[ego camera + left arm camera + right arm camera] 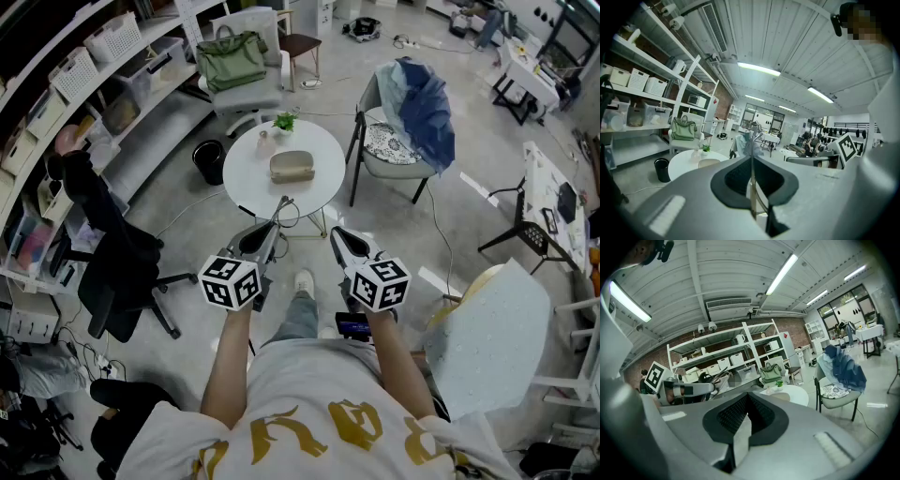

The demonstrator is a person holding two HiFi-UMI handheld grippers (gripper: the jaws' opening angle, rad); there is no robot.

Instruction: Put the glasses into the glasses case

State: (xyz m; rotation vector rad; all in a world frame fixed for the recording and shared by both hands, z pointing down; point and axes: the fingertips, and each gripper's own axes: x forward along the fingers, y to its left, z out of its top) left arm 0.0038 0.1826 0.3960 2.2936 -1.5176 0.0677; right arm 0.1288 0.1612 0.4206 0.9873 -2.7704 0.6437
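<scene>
A beige glasses case lies closed on a small round white table on the floor ahead of me. My left gripper is held at waist height short of the table, shut on thin wire-framed glasses that stick out past its tips. In the left gripper view the glasses rise from the shut left gripper, with the case lower left. My right gripper is beside it, shut with nothing in it; the right gripper points toward the case.
A small potted plant stands at the table's far edge. A white chair holds a green bag behind the table; a chair with a blue jacket stands right. A black office chair, black bin and shelves line the left.
</scene>
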